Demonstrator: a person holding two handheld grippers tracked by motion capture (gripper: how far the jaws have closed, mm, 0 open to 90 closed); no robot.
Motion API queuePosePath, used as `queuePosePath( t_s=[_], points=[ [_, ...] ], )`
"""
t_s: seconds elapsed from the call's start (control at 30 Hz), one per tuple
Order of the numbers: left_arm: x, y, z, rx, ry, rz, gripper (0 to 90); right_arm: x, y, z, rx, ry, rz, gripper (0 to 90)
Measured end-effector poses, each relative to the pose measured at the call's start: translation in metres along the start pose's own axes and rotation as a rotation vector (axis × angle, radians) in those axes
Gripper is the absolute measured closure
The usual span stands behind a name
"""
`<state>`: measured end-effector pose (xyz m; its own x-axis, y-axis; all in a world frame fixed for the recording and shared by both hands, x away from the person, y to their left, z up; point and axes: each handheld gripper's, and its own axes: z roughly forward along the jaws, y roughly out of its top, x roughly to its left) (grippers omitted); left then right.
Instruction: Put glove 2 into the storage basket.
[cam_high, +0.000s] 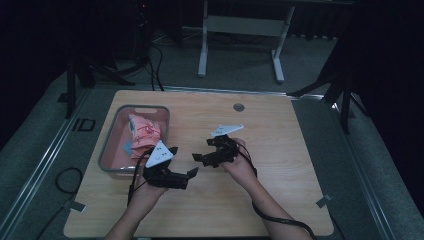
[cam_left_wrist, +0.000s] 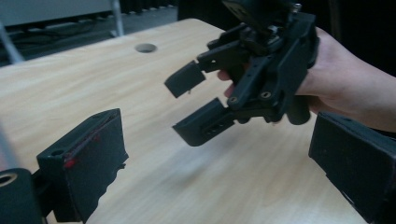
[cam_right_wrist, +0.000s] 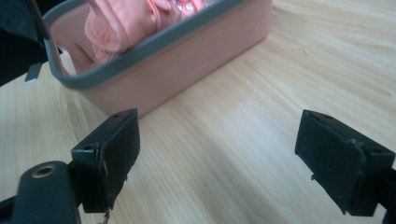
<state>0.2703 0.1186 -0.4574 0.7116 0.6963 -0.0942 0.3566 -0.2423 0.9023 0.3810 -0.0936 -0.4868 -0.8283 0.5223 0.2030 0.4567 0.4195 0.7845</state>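
Observation:
A pink bin with a grey rim (cam_high: 116, 114) stands on the left part of the wooden table, and its near wall (cam_right_wrist: 196, 51) fills the top of the right gripper view. Inside it lies a crumpled pink and orange bundle (cam_high: 143, 134) (cam_right_wrist: 122, 24). My left gripper (cam_high: 183, 161) (cam_left_wrist: 219, 172) hovers just right of the bin's near corner, open, with nothing between its jaws. My right gripper (cam_high: 203, 150) (cam_right_wrist: 229, 158) faces it from the right, open and empty. In the left gripper view the right gripper (cam_left_wrist: 192, 103) sits close ahead, held by a hand (cam_left_wrist: 345, 88).
The table (cam_high: 280, 150) has a round cable hole (cam_high: 238, 107) (cam_left_wrist: 145, 47) near its far edge. A white desk frame (cam_high: 240, 35) stands on the floor beyond. Cables trail from both grippers toward the near edge. Bare wood lies to the right of the hands.

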Motion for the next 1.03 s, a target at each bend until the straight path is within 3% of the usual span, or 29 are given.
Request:
queuePosePath(
  t_s=[0.37,0.7,1.03],
  points=[
    [-0.02,-0.026,0.027,0.036,-0.092,0.013,3.9,-0.01,-0.038,-0.009,0.02,0.002,0.007,13.7],
    [-0.03,-0.052,0.047,0.085,-0.133,0.035,3.9,-0.014,-0.064,-0.013,0.032,-0.008,0.009,13.6],
    [-0.033,-0.064,0.055,0.115,-0.168,0.026,3.9,-0.017,-0.083,-0.013,0.053,-0.005,0.026,13.6]
  ],
)
